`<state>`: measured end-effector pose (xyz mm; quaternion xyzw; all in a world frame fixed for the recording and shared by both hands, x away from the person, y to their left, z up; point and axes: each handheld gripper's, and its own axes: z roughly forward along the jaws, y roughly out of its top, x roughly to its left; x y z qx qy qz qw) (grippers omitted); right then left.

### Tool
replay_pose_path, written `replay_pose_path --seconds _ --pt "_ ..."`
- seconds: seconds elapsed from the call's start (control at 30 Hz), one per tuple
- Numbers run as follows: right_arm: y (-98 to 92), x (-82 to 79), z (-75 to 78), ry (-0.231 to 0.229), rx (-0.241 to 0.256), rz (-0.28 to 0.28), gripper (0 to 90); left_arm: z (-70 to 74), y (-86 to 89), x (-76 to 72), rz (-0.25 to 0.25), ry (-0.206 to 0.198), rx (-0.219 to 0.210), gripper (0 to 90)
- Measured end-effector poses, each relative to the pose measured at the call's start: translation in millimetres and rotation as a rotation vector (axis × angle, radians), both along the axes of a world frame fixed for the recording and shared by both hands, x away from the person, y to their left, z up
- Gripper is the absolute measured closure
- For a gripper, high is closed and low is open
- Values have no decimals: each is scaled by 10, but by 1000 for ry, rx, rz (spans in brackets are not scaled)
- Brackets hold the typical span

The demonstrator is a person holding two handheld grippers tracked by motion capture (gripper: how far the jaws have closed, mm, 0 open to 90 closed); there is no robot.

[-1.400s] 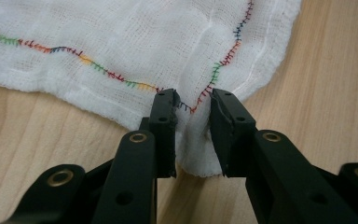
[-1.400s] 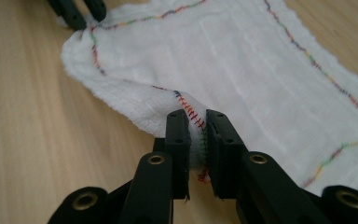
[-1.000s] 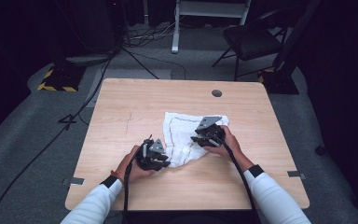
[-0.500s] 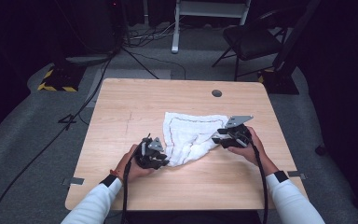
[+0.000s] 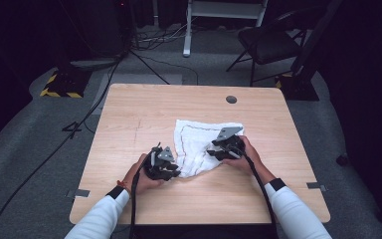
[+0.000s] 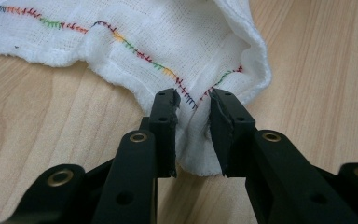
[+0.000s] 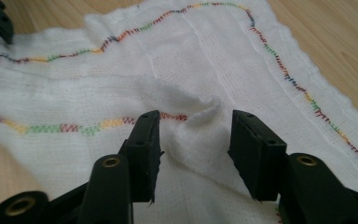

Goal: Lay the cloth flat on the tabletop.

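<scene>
A white gauze cloth [image 5: 199, 142] with a multicoloured stitched hem lies crumpled at the middle of the wooden table [image 5: 139, 109]. My left gripper [image 5: 171, 172] sits at the cloth's near left corner. In the left gripper view my left gripper [image 6: 193, 100] is shut on a bunched corner of the cloth [image 6: 168, 37], right at the hem stitching. My right gripper [image 5: 215, 152] rests on the cloth's right part. In the right gripper view my right gripper [image 7: 193, 121] stands open astride a raised wrinkle of the cloth [image 7: 191, 60], not pressing it.
A round cable hole [image 5: 231, 99] is in the table's far right area. Beyond the table stand a dark chair [image 5: 268, 42] and a white frame [image 5: 186, 30]. Cables [image 5: 79, 124] run over the floor at the left.
My right gripper swung out to the right off the cloth's edge, then came back left onto the cloth. The left gripper has kept its hold in place.
</scene>
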<state>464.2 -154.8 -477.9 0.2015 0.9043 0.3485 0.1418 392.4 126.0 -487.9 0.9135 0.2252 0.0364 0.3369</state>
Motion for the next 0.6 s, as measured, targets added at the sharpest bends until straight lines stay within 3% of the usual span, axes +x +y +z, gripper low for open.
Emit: replay_pose_path --seconds 0.07,0.27,0.47,0.6 --pt "24 24 -30 -6 -16 -24 552 -1 7 6 -1 4 -4 713" --pt "-35 44 -30 -22 -31 -48 834 -4 9 9 -12 -2 -4 723" --pt "-285 2 132 -38 11 -62 864 6 1 -1 -16 -15 10 734" --pt "-566 -102 307 -36 63 -60 868 35 18 -19 -18 -22 -14 760"
